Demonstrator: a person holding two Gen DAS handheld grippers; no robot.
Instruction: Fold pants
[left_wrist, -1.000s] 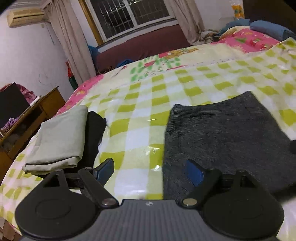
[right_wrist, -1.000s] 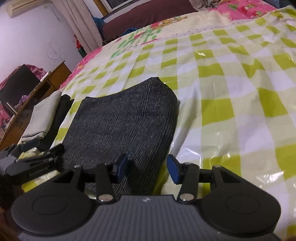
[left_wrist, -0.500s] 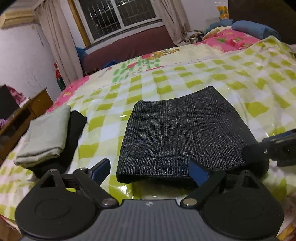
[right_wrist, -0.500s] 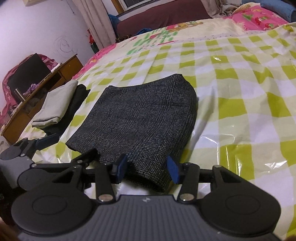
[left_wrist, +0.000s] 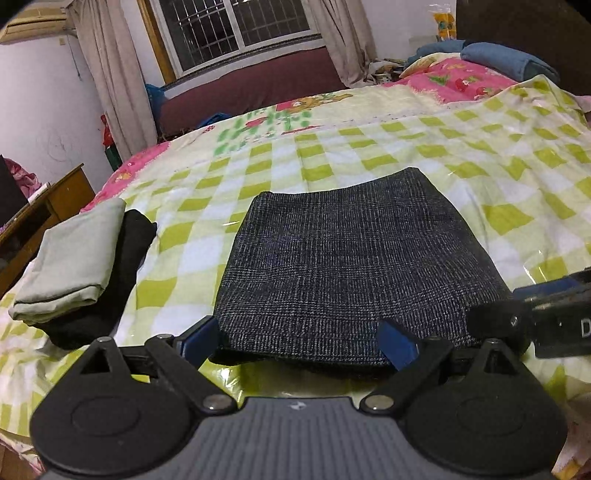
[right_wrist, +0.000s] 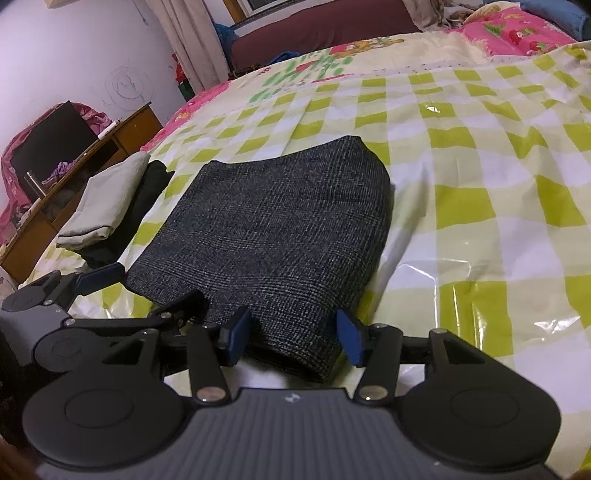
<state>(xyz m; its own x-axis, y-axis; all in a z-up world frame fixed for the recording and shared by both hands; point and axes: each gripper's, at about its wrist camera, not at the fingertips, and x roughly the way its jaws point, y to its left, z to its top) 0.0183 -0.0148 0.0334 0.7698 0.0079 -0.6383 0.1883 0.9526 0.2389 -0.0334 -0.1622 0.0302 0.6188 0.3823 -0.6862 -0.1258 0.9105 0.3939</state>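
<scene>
**Folded pants on the bed, both grippers at the near edge**

Since a second ago the left wrist view has swung across from the bare check cover to face the pants squarely, and the left jaws have widened to their full spread. The dark grey pants (left_wrist: 354, 266) lie folded into a compact flat bundle on the green-and-white checked plastic cover (left_wrist: 517, 173) of the bed, near its front edge. The left gripper (left_wrist: 297, 341) sits at the bundle's near hem, its blue pads wide apart and clear of the cloth on either side. The right gripper (right_wrist: 293, 338) is at the bundle's near right corner; its jaws are opening, with the folded corner between the pads, which stand just beside the cloth rather than pressing it. Each gripper shows at the edge of the other's view, close together along the same hem. To the left of the pants, apart from them, a folded pale grey garment (left_wrist: 74, 262) rests on a folded black garment (left_wrist: 122, 280). Beyond that stands a wooden desk (right_wrist: 92, 155).
</scene>
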